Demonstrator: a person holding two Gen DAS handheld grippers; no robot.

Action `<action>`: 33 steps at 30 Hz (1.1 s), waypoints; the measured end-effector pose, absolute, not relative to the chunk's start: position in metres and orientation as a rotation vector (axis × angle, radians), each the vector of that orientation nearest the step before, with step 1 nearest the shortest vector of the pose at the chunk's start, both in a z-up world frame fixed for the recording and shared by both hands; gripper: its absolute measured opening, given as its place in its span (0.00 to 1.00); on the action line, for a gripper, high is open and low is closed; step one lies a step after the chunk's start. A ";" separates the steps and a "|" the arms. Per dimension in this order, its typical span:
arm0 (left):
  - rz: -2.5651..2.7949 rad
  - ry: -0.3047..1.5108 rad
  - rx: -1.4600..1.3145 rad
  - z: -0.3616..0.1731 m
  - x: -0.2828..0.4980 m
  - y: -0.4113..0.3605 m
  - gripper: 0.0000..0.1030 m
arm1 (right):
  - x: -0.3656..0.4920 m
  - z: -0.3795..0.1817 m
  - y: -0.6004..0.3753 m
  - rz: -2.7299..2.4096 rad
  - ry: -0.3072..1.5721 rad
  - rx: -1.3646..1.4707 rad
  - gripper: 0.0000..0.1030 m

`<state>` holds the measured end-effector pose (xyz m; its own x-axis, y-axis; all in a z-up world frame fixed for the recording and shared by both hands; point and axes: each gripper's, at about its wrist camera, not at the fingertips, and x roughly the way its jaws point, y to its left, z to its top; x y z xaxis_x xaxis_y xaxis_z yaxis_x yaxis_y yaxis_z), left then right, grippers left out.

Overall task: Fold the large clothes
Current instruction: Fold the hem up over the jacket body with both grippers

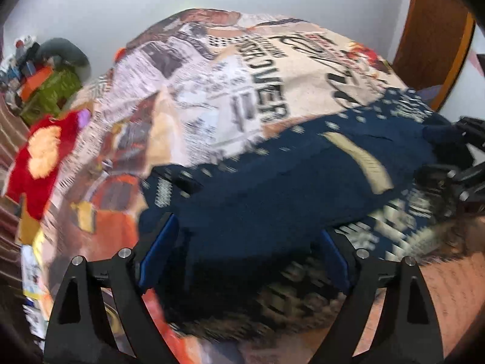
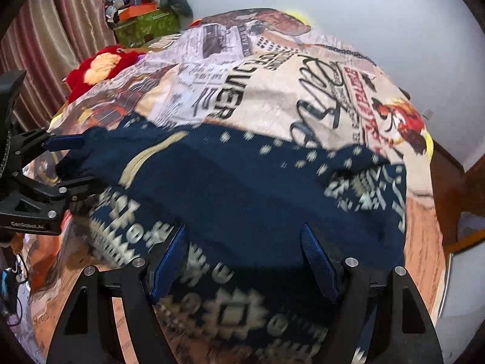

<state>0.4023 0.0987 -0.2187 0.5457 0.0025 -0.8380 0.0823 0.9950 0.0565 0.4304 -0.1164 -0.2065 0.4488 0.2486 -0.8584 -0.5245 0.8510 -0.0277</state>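
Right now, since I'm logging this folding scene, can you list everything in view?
Sweater: one, navy with cream pattern, on the bed, partly folded.
Bedspread: one, cream with newsprint graphics, covering the bed.
Plush toy: one, red and yellow, by the bed's far left edge.
Box: one, green, cluttered on top, in the corner.
Curtain: one, striped brown, left.
Left gripper: black, blue pads, over the sweater.
Right gripper: same, over the sweater.

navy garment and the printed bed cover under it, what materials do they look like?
Navy garment: looks like a thick, matte knit, going by the woven-in cream snowflake pattern and soft, bulky folds; motion blur hides the stitches. Printed bed cover: likely a thin woven or polyester sheet with a flat, dull finish, sharp printed graphics and fine creases.
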 end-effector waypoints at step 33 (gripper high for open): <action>-0.108 1.005 -0.100 -0.193 0.431 0.104 0.86 | 0.457 -0.178 -0.098 0.628 1.035 -0.131 0.74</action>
<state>0.4309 0.1041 -0.1930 0.5318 -0.1366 -0.8358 0.0443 0.9900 -0.1336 0.4573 -0.0982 -0.1781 0.3534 0.4239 -0.8339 -0.5433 0.8187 0.1859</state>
